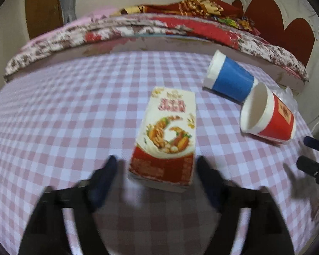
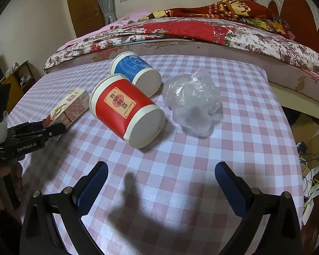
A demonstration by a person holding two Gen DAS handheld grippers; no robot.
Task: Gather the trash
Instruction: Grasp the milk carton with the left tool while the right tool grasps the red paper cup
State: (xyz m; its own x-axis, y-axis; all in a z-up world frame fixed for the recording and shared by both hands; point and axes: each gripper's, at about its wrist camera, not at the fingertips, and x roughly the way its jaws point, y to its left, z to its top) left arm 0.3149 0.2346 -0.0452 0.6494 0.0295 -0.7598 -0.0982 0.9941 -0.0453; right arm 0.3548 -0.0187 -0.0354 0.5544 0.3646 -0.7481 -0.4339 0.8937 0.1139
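Left claw (image 1: 157,170) spread, one finger either side of the near end of the box (image 1: 167,136); no pad visibly pressing on it. The view is blurred, so contact on the right pad cannot be ruled out. The box lies flat on the checked counter (image 1: 63,116), long axis pointing away from the claw, printed face up. Its near end looks slightly raised or skewed, though the blur makes that uncertain.

Right claw (image 2: 161,182) spread and empty, hanging over bare cloth, short of the red cup (image 2: 125,114).

Other trash: the red cup and blue cup (image 2: 136,72) both lie on their sides, touching or nearly so; a crumpled clear bag (image 2: 193,102) sits just beside them to the right.

Step in hand, as I judge it: take the box with the left claw.

Notes for doing it well:
- Centre the box between the fingers before closing; it sits nearer the right finger.
- Push further along the box so the pads bear on its long sides, not just the end corner.
- Thin card will crush, so close gently.
- Keep the tips low against the cloth without snagging it.
- Lift straight up, clear of the cups.
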